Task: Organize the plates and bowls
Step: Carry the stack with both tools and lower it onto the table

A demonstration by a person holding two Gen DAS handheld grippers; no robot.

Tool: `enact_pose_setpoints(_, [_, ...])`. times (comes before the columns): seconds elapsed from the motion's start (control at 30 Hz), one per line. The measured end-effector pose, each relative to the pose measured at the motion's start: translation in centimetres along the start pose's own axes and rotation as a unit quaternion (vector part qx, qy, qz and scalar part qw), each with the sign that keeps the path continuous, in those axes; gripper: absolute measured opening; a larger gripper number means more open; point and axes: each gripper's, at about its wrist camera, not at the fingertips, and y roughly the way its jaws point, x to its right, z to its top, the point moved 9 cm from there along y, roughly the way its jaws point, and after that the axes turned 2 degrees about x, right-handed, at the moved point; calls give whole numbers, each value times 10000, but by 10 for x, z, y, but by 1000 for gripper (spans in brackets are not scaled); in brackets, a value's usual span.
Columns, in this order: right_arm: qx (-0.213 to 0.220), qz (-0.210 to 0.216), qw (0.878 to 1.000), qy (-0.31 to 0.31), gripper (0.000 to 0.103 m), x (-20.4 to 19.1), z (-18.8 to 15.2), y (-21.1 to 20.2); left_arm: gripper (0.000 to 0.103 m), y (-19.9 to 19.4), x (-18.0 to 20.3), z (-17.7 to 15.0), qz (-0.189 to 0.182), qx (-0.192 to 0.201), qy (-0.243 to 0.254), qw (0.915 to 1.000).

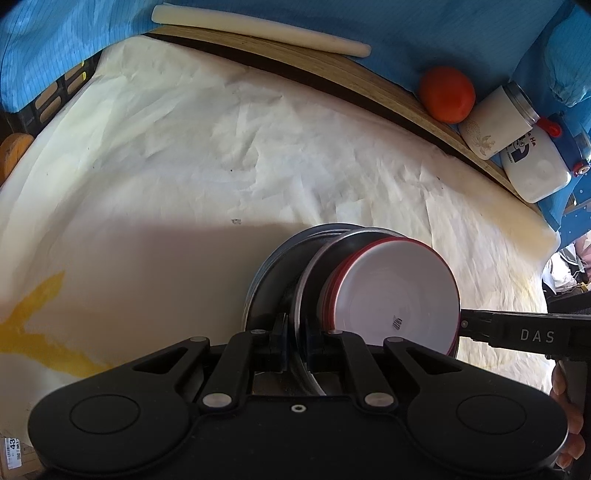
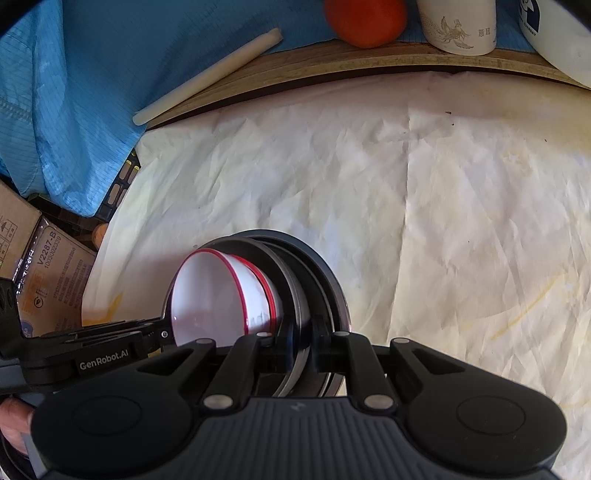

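Note:
A stack of dark plates (image 1: pixel 273 266) with silver rims carries nested white bowls with red rims (image 1: pixel 399 295). My left gripper (image 1: pixel 297 328) is shut on the rim of the plate stack at its near edge. From the right, my right gripper (image 1: pixel 469 325) reaches the opposite edge. In the right wrist view the right gripper (image 2: pixel 304 332) is shut on the plates' rim (image 2: pixel 325 273), with the bowls (image 2: pixel 214 295) to its left and the left gripper (image 2: pixel 162 332) beyond them. Whether the stack rests on the table or hangs above it, I cannot tell.
A crumpled white cloth (image 1: pixel 221 147) covers the table. Along the far wooden edge (image 1: pixel 332 70) lie a white rod (image 1: pixel 258 27), a tomato (image 1: pixel 447 94), a white jar (image 1: pixel 495 122) and a white bottle (image 1: pixel 535 166). Blue fabric hangs behind. A cardboard box (image 2: pixel 55 280) stands at the left.

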Motion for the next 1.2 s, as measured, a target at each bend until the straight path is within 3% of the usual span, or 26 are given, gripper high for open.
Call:
enact_pose_setpoints(0.43, [19,42,10000,13,13,1,-2,-1,7,0,0,1,10,48,-16,10000])
enact_pose_setpoints(1.2, [373,-144,9977,-556,14,-4,0,-9,10,-4,1,2,118,198,100,9997])
